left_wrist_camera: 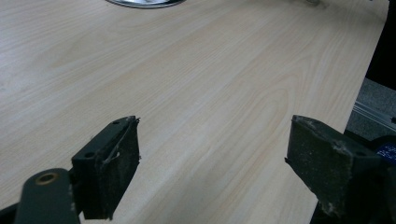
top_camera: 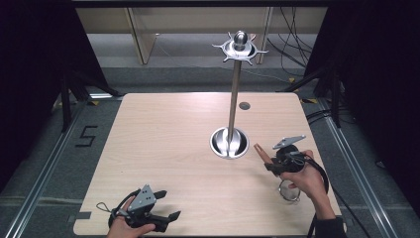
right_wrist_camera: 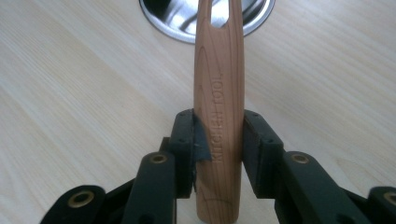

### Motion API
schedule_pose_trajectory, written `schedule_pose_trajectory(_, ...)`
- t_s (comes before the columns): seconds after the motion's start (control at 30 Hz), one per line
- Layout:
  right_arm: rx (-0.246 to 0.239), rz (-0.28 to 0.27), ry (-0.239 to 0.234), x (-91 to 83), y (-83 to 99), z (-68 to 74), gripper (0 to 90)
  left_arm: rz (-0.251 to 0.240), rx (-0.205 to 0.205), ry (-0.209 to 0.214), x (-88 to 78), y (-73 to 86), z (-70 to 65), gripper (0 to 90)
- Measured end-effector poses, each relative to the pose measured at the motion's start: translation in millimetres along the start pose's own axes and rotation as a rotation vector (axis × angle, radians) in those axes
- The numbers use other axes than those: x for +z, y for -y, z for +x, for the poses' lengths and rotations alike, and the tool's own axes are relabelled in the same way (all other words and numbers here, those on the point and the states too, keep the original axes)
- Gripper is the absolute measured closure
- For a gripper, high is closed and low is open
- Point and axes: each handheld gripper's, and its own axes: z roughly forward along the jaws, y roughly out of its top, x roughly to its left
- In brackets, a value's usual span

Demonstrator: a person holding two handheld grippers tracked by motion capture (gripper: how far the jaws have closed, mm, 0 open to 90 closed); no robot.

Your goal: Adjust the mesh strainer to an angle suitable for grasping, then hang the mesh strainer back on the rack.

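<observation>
My right tongs [right_wrist_camera: 218, 140] clamp the wooden-handled strainer [right_wrist_camera: 218, 93]; left tongs [left_wrist_camera: 212, 163] idle open on the worktop [top_camera: 168, 148]. Next, I'd hook its handle slot onto the rack [top_camera: 239, 49].

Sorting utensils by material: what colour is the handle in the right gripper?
Light reddish-brown wood grain on the handle, clearest in the right gripper view.

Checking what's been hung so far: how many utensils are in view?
1: a wooden-handled strainer, held over the table's near right side by the right gripper on its handle. The metal stand's hooks look bare.
</observation>
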Motion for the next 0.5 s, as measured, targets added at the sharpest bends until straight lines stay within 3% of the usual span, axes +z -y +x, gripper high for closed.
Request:
schedule_pose_trajectory(0.03, -0.023, -0.021, 0.01, -1.7, 0.9, -2.2, 68.6, 0.008, 0.007, -0.004, -0.3, 0.1, 0.7, 16.5)
schedule_pose_trajectory(0.13, -0.022, -0.076, -0.016, -14.7, 0.4, -4.8, 68.6, 0.016, 0.021, -0.01, -1.1, 0.1, 1.6, 16.5)
schedule_pose_trajectory(0.17, -0.015, -0.109, -0.024, -18.3, 0.1, -4.9, 68.7, 0.001, 0.008, -0.001, -0.6, -0.1, 0.5, 16.5)
schedule_pose_trajectory(0.2, -0.019, -0.141, -0.03, -21.6, -0.2, -5.4, 68.7, -0.006, 0.019, 0.002, -0.2, -0.5, 1.3, 16.5)
schedule_pose_trajectory(0.23, 0.002, -0.155, -0.048, -27.0, -1.2, -4.8, 68.7, -0.002, 0.019, -0.001, -0.2, -0.4, 1.2, 16.5)
schedule_pose_trajectory(0.27, -0.013, -0.173, -0.052, -31.4, -1.6, -6.4, 68.7, 0.013, 0.022, -0.01, -0.7, 0.2, 1.7, 16.5)
schedule_pose_trajectory(0.3, 0.015, -0.178, -0.075, -36.6, -2.4, -4.5, 68.7, 0.015, 0.027, -0.01, -0.7, 0.1, 1.7, 16.5)
schedule_pose_trajectory(0.4, 0.032, -0.21, -0.112, -47.5, -5.5, -3.6, 68.7, -0.003, 0.019, -0.003, 0.2, 0.4, 0.7, 16.5)
schedule_pose_trajectory(0.43, 0.007, -0.232, -0.108, -49.5, -6.9, -5.2, 68.7, 0.006, 0.022, -0.007, -1.1, 0.1, 0.8, 16.5)
schedule_pose_trajectory(0.5, 0.026, -0.259, -0.109, -53.4, -8.8, -2.7, 68.8, 0.0, 0.018, -0.004, -1.5, 0.7, 0.3, 16.5)
